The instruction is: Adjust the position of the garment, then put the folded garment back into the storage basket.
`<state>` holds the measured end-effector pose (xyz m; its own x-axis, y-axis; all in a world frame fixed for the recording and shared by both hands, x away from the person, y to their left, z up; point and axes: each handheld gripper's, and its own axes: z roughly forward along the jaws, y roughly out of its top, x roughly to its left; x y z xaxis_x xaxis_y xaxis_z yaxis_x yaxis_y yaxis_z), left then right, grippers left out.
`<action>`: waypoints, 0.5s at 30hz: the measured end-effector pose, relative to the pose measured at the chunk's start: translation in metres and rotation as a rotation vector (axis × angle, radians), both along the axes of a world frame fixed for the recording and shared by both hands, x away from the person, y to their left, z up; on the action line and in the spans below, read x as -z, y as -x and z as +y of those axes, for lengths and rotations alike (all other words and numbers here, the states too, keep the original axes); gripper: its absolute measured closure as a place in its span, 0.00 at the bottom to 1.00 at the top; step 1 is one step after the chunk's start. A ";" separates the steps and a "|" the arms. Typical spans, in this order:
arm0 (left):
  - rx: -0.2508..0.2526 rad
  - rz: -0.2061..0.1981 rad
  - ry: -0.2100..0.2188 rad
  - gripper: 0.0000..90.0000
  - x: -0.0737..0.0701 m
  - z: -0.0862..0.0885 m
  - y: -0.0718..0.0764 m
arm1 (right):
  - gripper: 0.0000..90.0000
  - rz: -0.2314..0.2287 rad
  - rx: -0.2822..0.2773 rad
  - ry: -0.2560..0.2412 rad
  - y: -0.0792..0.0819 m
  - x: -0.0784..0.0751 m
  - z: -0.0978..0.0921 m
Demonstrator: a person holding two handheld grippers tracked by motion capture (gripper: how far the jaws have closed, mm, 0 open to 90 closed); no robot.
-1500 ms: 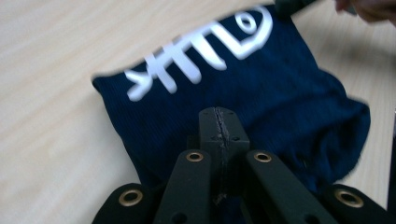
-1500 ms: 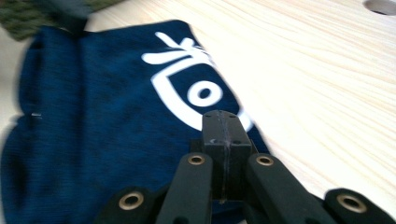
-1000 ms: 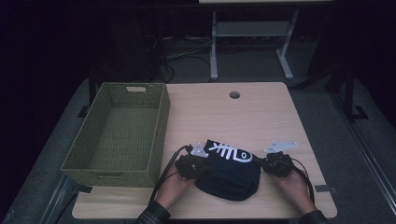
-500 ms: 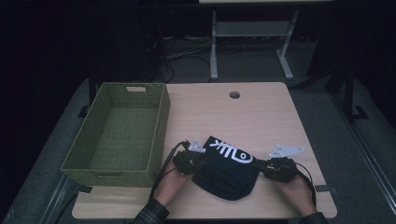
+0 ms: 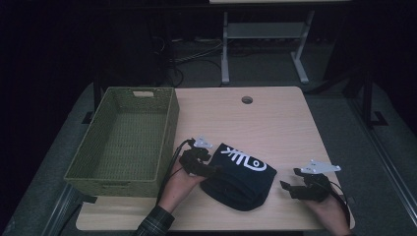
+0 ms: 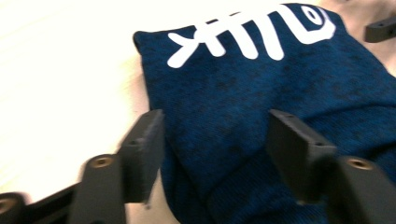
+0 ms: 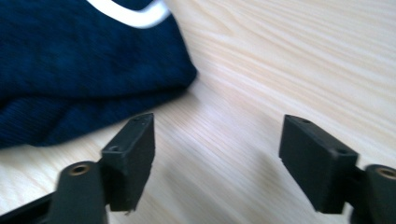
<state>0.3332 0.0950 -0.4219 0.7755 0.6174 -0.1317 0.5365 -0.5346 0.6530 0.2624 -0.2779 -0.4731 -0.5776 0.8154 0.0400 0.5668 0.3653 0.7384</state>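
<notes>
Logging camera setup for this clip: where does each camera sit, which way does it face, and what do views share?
High view: fixed above the person's side, looking forward and down on the table and green basket; both hands and forearms enter from the bottom.
Left gripper view: rides the left gripper, looking along its open jaws over the folded navy garment.
Right gripper view: rides the right gripper, facing bare tabletop, the garment's edge at upper left.
Shared: the garment and its white print appear in all three.

Folded navy cloth (image 6: 261, 107) with white fish-bone print (image 6: 254, 32), on pale table (image 6: 60, 79), left gripper (image 6: 215, 149) jaws spread over its edge
</notes>
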 end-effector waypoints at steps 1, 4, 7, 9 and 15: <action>-0.005 0.002 0.004 0.35 0.001 0.000 -0.002 | 0.26 0.009 0.009 0.001 0.000 0.001 -0.002; -0.004 0.007 0.010 0.32 0.003 -0.002 -0.010 | 0.21 0.015 0.024 0.004 -0.001 0.005 -0.005; -0.012 0.006 0.017 0.30 0.007 -0.003 -0.014 | 0.18 0.015 0.028 0.017 -0.003 0.008 -0.006; -0.013 0.013 0.012 0.29 0.010 -0.002 -0.017 | 0.18 0.012 0.027 0.019 -0.003 0.008 -0.006; -0.028 0.037 0.027 0.22 0.019 -0.002 -0.024 | 0.14 0.013 0.019 0.024 -0.005 0.009 -0.005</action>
